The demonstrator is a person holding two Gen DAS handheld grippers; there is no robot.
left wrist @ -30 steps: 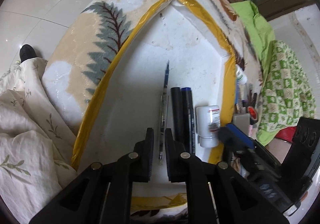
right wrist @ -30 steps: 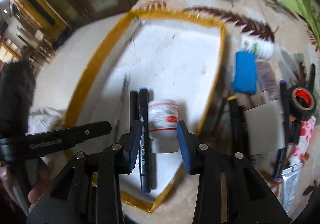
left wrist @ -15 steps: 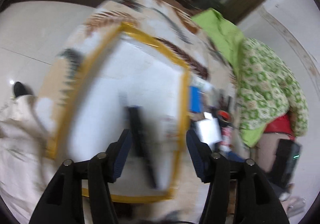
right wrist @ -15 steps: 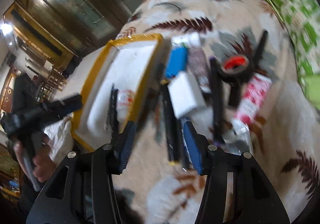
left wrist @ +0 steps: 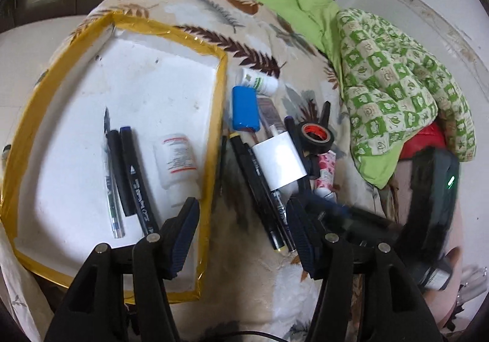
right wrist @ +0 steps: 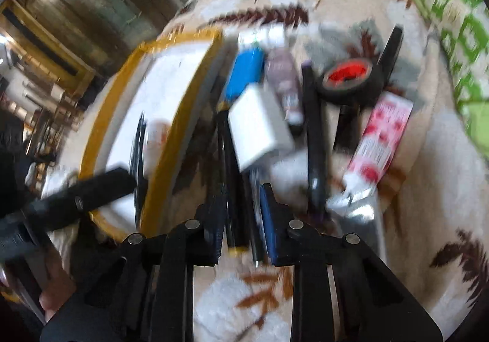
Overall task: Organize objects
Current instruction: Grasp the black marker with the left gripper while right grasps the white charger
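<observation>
since a second ago both grippers are seen to have been carried off the tray toward the pile at its 3 o'clock side: the left gripper (left wrist: 243, 235), then nearly shut over the pen, is now spread wide and empty above the tray's gold edge, and the right gripper (right wrist: 241, 221), then astride the white bottle, is now lowered over the loose pens. its jaws are closing, with the yellow-tipped marker (right wrist: 230, 177) and a thin pen (right wrist: 255, 213) between them; whether the pads already press cannot be told through the blur. the task is judged partly done: inside the tray (left wrist: 214, 116) a clear pen (left wrist: 110, 177), a short black marker (left wrist: 119, 174), a blue-capped marker (left wrist: 137, 186) and the white bottle (left wrist: 177, 161) are already laid side by side. outside it, on the leaf-patterned blanket (left wrist: 253, 296), much is left: a blue block (left wrist: 243, 110) and a small green-labelled bottle (left wrist: 258, 82) at 12 o'clock of the pile, a white charger (left wrist: 279, 161) resting across the pens at the centre, a tape roll (left wrist: 314, 136) at 2 o'clock and a pink flowered tube (left wrist: 325, 171) at 3 o'clock. the charger is judged the main hindrance, since the far ends of the pens are pinned under it, and the neighbouring pens may be dragged along. a green checked cloth (left wrist: 394, 91) is heaped well beyond the pile.
</observation>
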